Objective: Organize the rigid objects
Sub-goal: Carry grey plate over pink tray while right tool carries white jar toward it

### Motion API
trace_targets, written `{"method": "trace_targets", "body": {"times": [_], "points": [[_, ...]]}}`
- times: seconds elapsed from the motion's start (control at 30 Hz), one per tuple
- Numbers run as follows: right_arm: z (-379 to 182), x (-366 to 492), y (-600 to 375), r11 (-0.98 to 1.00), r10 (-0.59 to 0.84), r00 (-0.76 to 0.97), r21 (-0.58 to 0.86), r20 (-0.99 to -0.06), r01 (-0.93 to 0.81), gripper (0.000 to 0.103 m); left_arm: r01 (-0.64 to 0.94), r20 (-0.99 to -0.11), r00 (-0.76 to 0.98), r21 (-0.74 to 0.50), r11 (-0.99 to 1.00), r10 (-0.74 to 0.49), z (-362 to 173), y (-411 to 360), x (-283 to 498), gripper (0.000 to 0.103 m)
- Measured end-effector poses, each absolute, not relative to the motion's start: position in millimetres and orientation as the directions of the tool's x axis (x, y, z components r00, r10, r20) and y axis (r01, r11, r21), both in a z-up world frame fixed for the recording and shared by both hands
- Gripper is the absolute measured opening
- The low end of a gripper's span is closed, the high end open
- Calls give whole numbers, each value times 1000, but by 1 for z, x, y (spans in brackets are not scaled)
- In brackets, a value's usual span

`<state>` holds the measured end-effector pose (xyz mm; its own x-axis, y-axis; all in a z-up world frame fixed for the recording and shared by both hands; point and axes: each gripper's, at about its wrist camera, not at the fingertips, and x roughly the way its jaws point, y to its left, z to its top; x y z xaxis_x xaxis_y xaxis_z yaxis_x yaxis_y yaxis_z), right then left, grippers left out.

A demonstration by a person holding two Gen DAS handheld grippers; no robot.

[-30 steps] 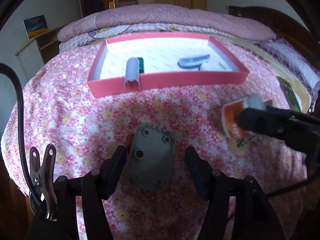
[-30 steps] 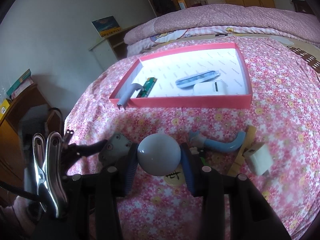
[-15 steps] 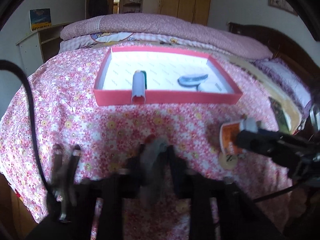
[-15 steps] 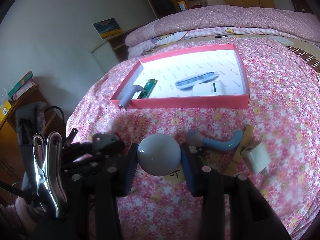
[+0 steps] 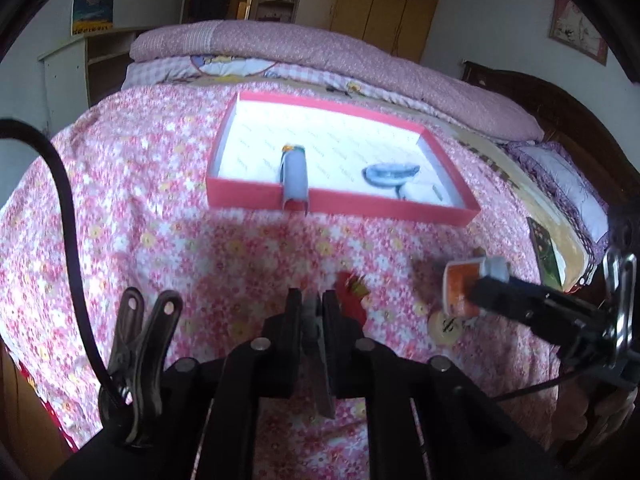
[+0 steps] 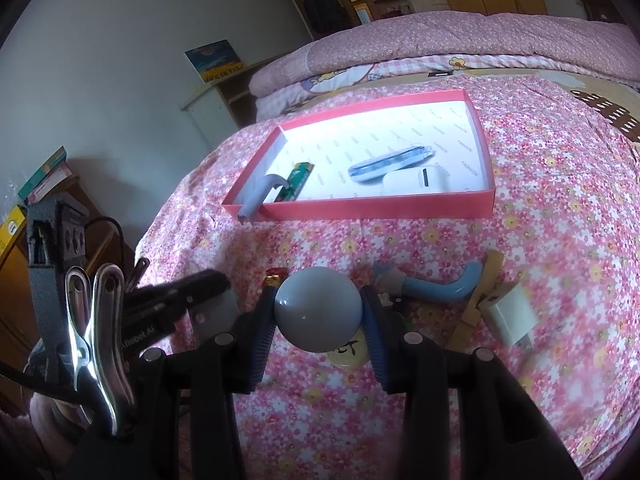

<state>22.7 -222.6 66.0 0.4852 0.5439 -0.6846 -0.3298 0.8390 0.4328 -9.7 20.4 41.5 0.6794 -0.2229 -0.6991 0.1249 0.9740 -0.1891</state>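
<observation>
My left gripper is shut on a flat grey plate, held edge-on above the flowered bedspread; it also shows in the right wrist view. My right gripper is shut on a grey round-capped jar with an orange label. The pink tray lies ahead, holding a grey tube over its near rim, a green item, a blue-grey case and a white box.
On the bedspread near the right gripper lie a blue curved handle, a white charger, a wooden strip, a round yellow token and a small red item. A shelf and desk stand left.
My left gripper closed on the grey plate and lifted it, turning it edge-on. A red item under it now shows. The right gripper still holds the jar, nearly unmoved.
</observation>
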Motion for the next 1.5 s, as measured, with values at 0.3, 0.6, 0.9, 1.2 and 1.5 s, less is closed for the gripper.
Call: {"method": "trace_targets", "body": {"times": [0.3,0.6,0.9,1.2,1.5], "points": [[66,20,-223,842,539,484,428,-689,-328,42,136,-726,646,-191,972,-234,22,16,-20,14],[68,20,-222,844,536,489,419,-687,-335,42,167,-672,692,-207,964,-264,50,16,-25,8],[76,34,-220,850,525,490,398,-696,-345,42,186,-637,717,-218,958,-284,74,21,1,8],[78,46,-215,855,515,491,382,-702,-351,42,189,-649,708,-206,960,-279,63,16,35,8],[76,51,-216,857,512,489,381,-707,-347,42,168,-639,725,-197,966,-257,63,20,59,8]]}}
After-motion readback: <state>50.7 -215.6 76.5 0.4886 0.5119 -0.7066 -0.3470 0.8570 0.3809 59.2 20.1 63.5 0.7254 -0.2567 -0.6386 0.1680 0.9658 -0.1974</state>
